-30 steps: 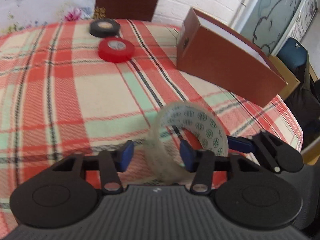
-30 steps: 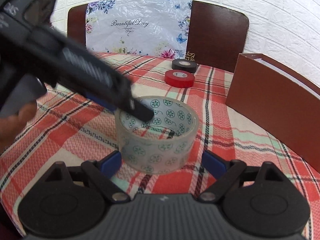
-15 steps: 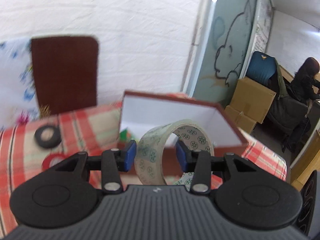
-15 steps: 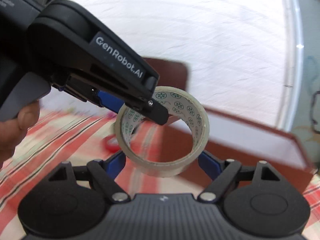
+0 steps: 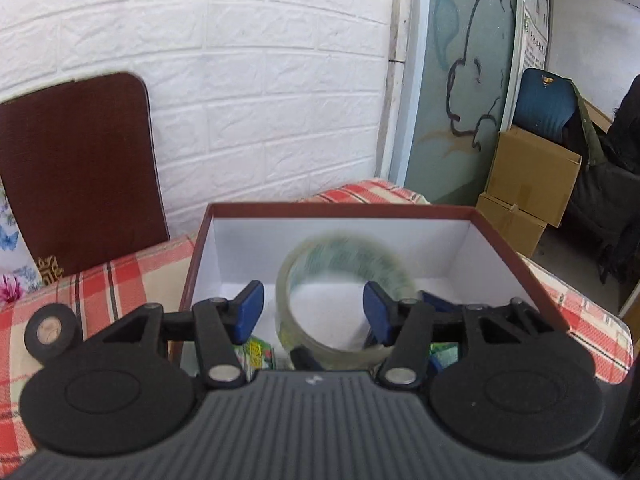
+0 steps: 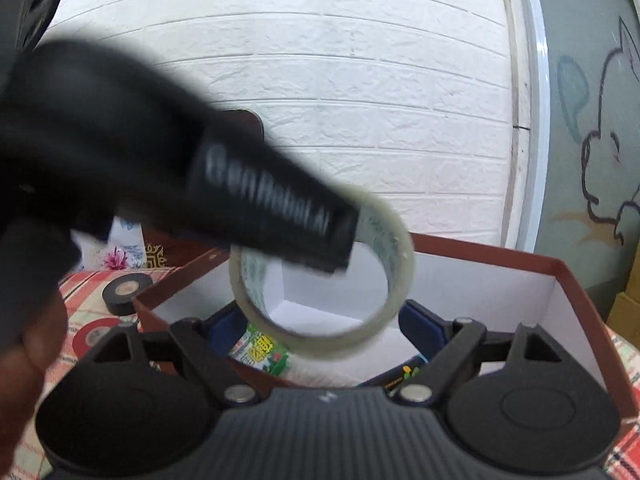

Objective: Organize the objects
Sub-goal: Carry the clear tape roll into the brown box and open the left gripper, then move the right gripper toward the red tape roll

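A clear tape roll point(image 5: 344, 264) printed with green marks hangs blurred over the open brown box point(image 5: 340, 210), which is white inside. My left gripper point(image 5: 313, 312) is opening; its blue pads stand apart from the roll's wall and no longer press it. In the right wrist view the same roll point(image 6: 400, 248) sits just above my right gripper point(image 6: 322, 326), whose wide jaws are opening with the ring's lower edge between the fingertips. The left gripper's blurred black body point(image 6: 224, 184) crosses over the roll. A black tape roll point(image 6: 126, 288) and a red one point(image 6: 94, 334) lie on the cloth left of the box.
Green printed packets point(image 6: 260, 354) lie in the box's near end. The plaid tablecloth point(image 5: 120, 288) covers the table. A dark chair back point(image 5: 80, 168) stands against the white brick wall. Cardboard boxes point(image 5: 528, 184) and a seated person point(image 5: 624, 128) are at the far right. A hand point(image 6: 24, 344) holds the left gripper.
Both grippers rose from the tabletop and carried the clear roll over the box. The left jaws, shut on the roll's wall before, have spread off it, and the roll now shows blurred.
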The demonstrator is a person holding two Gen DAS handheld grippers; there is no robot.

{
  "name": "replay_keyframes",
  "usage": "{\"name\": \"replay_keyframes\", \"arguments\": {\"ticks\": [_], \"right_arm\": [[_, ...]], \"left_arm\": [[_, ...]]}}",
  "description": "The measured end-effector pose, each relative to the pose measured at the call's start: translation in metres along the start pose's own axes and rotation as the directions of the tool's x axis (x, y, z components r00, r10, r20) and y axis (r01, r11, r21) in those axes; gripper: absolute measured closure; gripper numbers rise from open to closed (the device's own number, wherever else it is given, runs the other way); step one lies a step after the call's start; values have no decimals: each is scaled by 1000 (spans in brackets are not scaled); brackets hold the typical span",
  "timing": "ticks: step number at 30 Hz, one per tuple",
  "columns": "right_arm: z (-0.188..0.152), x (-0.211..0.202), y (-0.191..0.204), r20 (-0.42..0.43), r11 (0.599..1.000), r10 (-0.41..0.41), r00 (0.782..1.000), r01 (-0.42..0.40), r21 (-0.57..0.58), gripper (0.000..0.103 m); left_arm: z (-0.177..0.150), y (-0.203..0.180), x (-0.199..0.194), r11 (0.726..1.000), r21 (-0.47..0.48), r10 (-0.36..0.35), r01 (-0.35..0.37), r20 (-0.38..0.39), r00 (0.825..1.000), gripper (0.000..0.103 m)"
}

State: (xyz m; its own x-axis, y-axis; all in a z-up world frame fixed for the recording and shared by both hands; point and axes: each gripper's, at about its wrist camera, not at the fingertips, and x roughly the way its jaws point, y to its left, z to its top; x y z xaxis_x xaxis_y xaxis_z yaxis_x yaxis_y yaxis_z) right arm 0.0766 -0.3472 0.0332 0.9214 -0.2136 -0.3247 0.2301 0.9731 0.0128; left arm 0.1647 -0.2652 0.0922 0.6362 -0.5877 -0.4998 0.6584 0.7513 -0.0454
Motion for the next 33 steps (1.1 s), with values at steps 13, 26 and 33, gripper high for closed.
{"name": "replay_keyframes", "arguments": {"ticks": [13, 26, 33], "right_arm": [[-58, -86, 31, 64, 999, -2, 998, 5, -38, 14], [-84, -63, 59, -247, 993, 119, 962, -120, 10, 16], [-86, -60, 82, -308, 986, 135, 942, -159, -56, 16]], "left_arm": [[-51, -2, -59, 995, 9, 95, -95, 33, 995, 31], [-124, 61, -73, 937, -97, 310, -334, -205, 928, 27], [-153, 94, -83, 898, -154, 368, -412, -252, 895, 16]]}}
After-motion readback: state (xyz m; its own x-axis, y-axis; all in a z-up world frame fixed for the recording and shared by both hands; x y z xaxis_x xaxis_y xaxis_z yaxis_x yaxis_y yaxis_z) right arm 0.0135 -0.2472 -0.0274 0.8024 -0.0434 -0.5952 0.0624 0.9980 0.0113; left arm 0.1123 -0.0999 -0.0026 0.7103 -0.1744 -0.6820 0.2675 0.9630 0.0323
